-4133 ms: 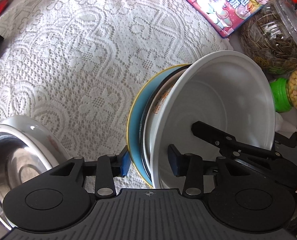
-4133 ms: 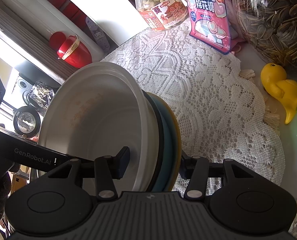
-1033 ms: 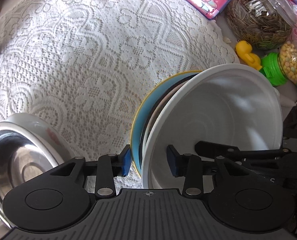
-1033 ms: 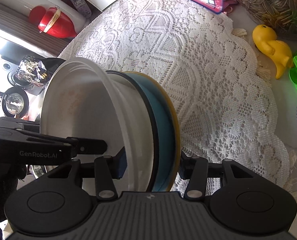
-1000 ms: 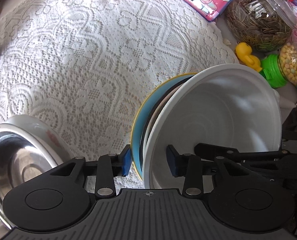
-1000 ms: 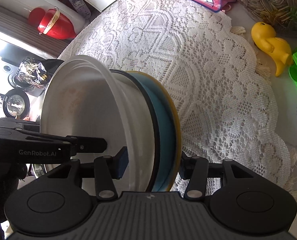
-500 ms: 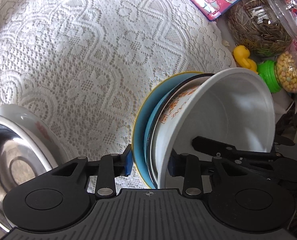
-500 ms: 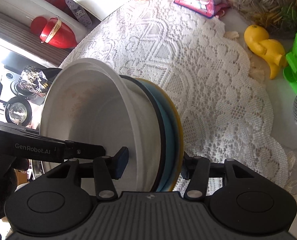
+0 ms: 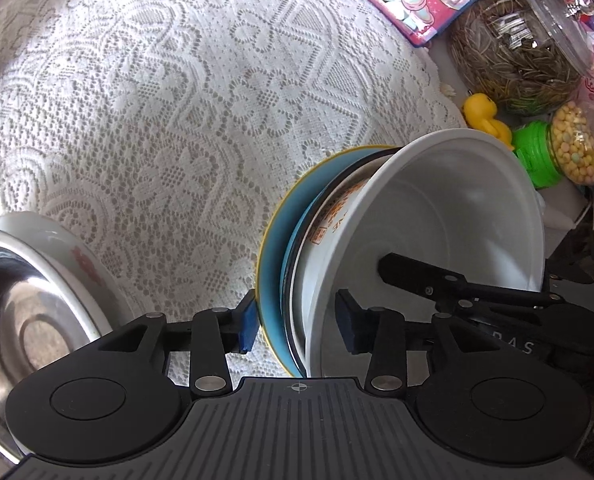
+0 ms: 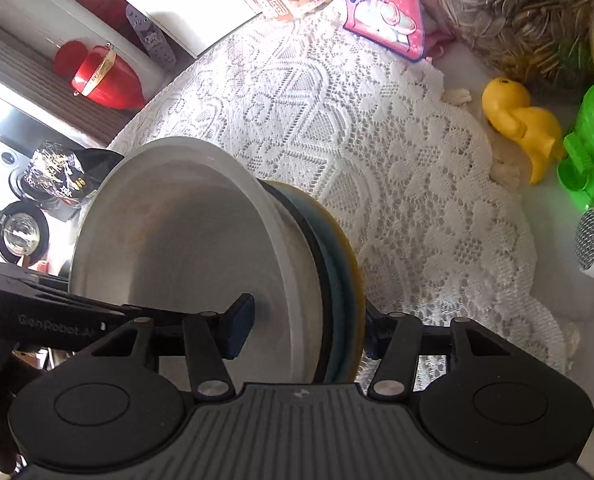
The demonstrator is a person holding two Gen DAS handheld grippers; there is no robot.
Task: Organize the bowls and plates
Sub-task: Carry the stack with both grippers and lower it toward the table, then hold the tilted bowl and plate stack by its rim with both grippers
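A stack of a white bowl [image 9: 449, 208] nested on a blue plate [image 9: 275, 268] with a yellow rim is held on edge above the lace cloth [image 9: 177, 100]. The stack sits between the jaws of the left gripper [image 9: 295, 326], which are opening; the left pad lies at the plate's back, while the right pad stands clear inside the bowl. The right gripper [image 10: 305, 330] is clamped across bowl and plate. Orange print is seen on the bowl's outer wall but cannot be read. "GenRobot.AI" is read on the other gripper's arm in the right wrist view. A steel bowl [image 9: 21, 320] lies nearby.
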